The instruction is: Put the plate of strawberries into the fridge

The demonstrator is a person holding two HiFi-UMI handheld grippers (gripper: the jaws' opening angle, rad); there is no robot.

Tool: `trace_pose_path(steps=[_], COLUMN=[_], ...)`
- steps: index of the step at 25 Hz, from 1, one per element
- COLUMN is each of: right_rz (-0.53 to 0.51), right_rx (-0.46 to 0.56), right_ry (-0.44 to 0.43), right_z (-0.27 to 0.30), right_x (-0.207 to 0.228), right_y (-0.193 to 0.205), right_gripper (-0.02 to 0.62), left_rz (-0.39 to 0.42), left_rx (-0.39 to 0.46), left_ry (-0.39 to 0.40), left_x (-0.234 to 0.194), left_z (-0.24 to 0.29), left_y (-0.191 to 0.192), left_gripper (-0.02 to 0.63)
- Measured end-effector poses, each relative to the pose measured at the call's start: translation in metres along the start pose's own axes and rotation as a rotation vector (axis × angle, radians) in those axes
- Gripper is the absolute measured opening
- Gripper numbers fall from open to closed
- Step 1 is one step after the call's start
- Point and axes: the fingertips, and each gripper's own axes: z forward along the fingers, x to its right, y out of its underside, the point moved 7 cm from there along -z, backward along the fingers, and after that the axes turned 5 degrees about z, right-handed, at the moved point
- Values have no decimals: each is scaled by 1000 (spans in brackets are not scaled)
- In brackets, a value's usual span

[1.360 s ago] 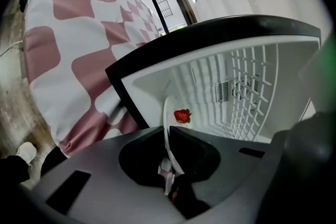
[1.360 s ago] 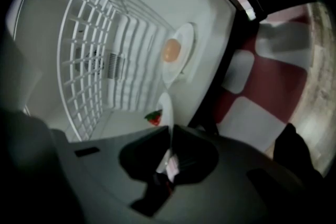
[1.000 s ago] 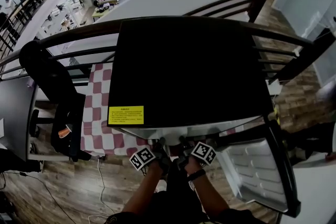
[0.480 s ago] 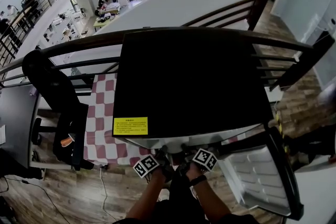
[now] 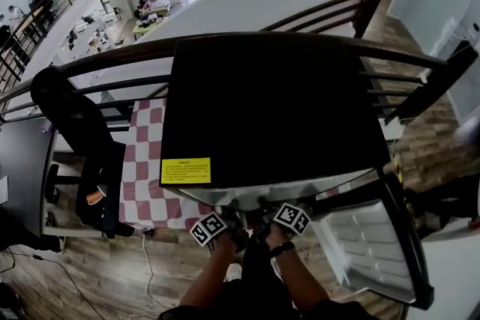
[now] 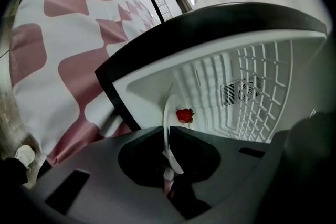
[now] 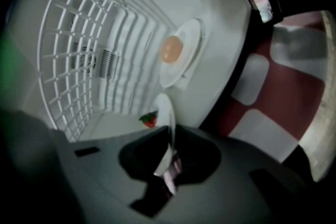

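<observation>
Pretty much no change from a second ago: left gripper (image 6: 167, 136) and right gripper (image 7: 170, 136) still clamped on the plate (image 6: 166, 113) rim, strawberry (image 6: 184, 115) just past the fingers (image 6: 105, 160), inside the fridge (image 6: 252, 81).

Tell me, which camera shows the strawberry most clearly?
The left gripper view: the strawberry is sharp and red on the white plate, against the fridge wall. The right gripper view shows the strawberry smaller and blurred. The head view hides it beneath the fridge's black top.
</observation>
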Motion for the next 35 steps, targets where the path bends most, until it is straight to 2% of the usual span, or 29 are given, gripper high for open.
trace_pose_path(steps=[3,6,11,16,21,24,29,35], right_rz=[-40,-145,-360,-615,-753,-792,-786,-803], right_rx=[2,12,41,72,133,154,149,114], right_ry=[5,33,62,82,63,54,37,20], right_z=[-1,-2,-5,-5,-15,-25,-36,-44], right_x=[-1,-5,-12,-26,-38,-37,-29,-21], right_y=[0,-2,-5,-6,-15,-18,-13,-2], right_gripper=[38,55,118,276,296,296,295,295], left_rz=[21,80,309,450,613,717,874,949], left_rx=[-22,-49,-93,-91,-103,-97,-77,-60], left_ry=[4,-3,-64,-78,-81,-85,-85,-78], left_x=[3,7,14,19,26,30,32,30], left_z=[-1,-1,-4,-7,-10,-14,-23,-37], left_y=[0,-1,-3,-3,0,3,5,4], left_gripper=[37,44,85,111,131,149,180,207])
